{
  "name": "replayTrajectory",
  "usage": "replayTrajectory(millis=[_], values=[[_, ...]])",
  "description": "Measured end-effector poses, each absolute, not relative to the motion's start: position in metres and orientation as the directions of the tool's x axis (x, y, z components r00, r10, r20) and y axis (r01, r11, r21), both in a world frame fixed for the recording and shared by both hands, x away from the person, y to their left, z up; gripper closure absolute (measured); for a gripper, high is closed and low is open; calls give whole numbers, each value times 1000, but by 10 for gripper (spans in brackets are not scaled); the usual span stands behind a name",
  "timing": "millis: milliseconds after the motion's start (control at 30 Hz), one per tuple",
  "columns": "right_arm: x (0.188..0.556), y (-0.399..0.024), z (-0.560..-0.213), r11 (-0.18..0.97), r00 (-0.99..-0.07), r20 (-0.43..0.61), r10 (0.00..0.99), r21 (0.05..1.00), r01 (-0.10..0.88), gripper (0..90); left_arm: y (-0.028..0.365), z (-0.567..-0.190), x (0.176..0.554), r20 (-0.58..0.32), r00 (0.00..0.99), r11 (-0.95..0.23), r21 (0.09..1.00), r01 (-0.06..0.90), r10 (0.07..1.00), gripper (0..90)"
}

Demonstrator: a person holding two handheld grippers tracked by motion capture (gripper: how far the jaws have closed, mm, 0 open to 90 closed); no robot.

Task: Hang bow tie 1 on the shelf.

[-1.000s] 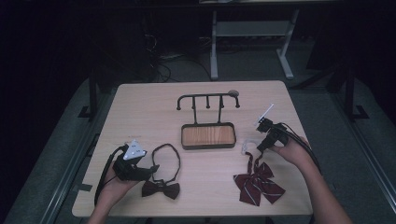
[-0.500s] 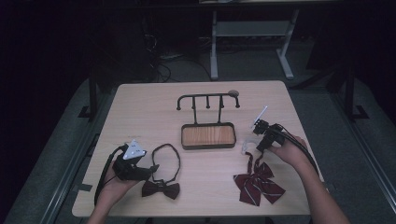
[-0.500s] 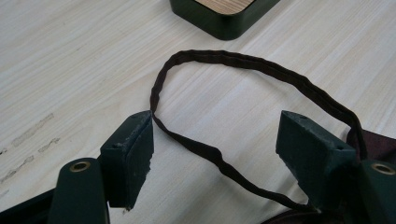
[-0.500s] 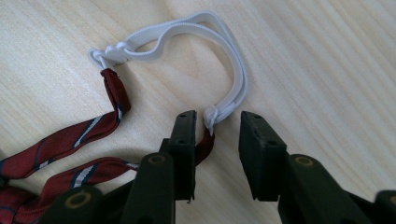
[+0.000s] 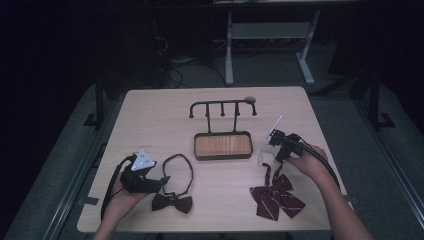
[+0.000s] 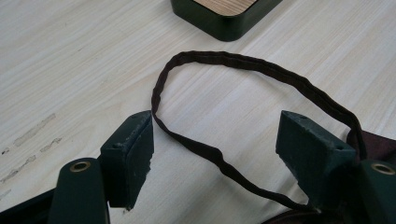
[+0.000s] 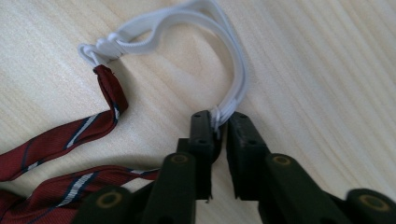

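Pale wood worktop carries everything we see. At its middle sits a dark tray with a wooden floor, and a black peg rack rises from the tray's far edge.

We see the right gripper at the right side of the worktop, with its jaws closed almost fully on the white elastic band; only the pinched strands separate them. That band loops away from the jaws over the wood and is tied to the red striped bow tie, which lies flat near the front right edge, just by the right hand.

We see the left gripper at the front left, jaws wide apart and holding nothing. They straddle the thin strap of the dark brown bow tie, which lies on the wood; the strap curves between them, passing just beside the left jaw. The bow itself lies just right of the left hand.
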State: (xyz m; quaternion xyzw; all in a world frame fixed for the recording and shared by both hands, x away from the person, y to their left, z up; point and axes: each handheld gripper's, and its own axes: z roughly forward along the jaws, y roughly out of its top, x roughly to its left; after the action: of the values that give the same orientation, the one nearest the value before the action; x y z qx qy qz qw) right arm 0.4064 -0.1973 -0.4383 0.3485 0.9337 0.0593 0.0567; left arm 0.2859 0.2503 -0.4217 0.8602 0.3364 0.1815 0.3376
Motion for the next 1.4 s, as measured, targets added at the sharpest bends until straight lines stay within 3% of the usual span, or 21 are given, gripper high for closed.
replayTrajectory(millis=[533,867,1400], values=[[398,-209,-415,743,-767,20,641,235,627,837,249,-422,286,84,711,-547,702,455,698,282],[391,-207,-383,754,-802,65,594,302,583,836,249,-422,286,80,711,-544,705,455,699,282],[383,-205,-354,767,-832,77,550,348,540,836,249,-421,286,75,711,-539,709,455,699,282]])
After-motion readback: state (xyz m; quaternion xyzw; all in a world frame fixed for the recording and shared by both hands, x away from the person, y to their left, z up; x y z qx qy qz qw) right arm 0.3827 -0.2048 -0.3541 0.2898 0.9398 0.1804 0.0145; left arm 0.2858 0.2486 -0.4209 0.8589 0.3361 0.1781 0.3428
